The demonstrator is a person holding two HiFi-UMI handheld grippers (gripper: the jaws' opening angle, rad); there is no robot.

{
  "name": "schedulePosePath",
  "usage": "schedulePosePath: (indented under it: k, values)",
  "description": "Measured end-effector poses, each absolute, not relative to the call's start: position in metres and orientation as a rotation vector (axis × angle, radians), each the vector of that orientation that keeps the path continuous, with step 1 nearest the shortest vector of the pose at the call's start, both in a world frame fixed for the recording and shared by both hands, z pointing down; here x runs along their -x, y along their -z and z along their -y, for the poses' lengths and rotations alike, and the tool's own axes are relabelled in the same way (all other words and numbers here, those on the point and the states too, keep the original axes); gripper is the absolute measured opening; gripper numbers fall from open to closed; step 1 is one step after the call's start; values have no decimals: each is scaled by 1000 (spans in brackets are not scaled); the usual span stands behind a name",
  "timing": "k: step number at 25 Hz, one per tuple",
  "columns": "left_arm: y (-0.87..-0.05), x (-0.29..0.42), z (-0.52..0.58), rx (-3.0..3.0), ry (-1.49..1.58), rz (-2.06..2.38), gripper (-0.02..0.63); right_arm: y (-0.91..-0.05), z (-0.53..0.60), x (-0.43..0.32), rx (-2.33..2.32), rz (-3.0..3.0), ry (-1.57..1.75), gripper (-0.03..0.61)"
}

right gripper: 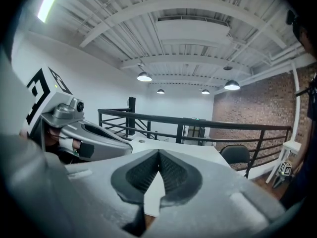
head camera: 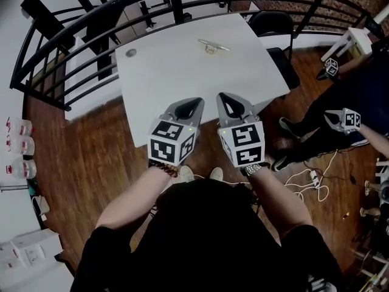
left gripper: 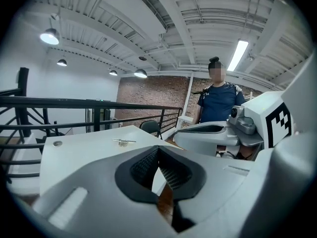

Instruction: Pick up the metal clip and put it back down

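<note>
Left gripper (left gripper: pixel 158 151): jaws pressed together at the tips, nothing between them. The pads (left gripper: pixel 173 175) are black with a fine cross-hatched grip texture, set in a smooth matte grey shell that tapers to a wedge.
Right gripper (right gripper: pixel 158 153): same build, jaws also closed tip to tip and empty.
Both are held side by side, nearly touching, over the near edge of the table (head camera: pixel 164 84). Each carries a white cube with black square markers at its rear, left cube (head camera: pixel 172 140) and right cube (head camera: pixel 242 142).
The table has a flat, plain white top with rounded corners and a small round grey grommet (head camera: pixel 130 53) near its far left corner.
The metal clip (head camera: pixel 213 45) lies flat on the far part of the tabletop, well apart from both grippers. It is thin, shiny and elongated with a small raised middle.
A black chair (head camera: pixel 273 23) with a rounded back sits at the far right corner of the table.
A black tubular railing (head camera: pixel 73 29) curves round behind the table.
The floor (head camera: pixel 91 163) is reddish-brown wood plank.
A second person (left gripper: pixel 218 100) in a dark blue shirt stands off to the right. Behind them is a brick wall (left gripper: pixel 153 95).
</note>
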State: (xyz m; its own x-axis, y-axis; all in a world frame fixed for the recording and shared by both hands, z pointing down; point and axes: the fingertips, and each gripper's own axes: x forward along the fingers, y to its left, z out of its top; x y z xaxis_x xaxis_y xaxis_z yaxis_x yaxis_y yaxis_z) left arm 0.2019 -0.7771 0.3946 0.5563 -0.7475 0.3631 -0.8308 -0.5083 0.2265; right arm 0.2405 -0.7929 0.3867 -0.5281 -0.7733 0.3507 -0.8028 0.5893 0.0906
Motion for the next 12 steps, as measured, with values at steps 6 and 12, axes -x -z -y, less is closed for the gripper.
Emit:
schedulePosePath:
  k: [6,12]
  values:
    - [-392,-205,774,-2417,-306,1315,17,-386,788,-246,-1269,2486,-127,-8]
    - [-393,-212,775,-2418,-308,1324,17,-388,789,-255,-1270,2489,-137,-8]
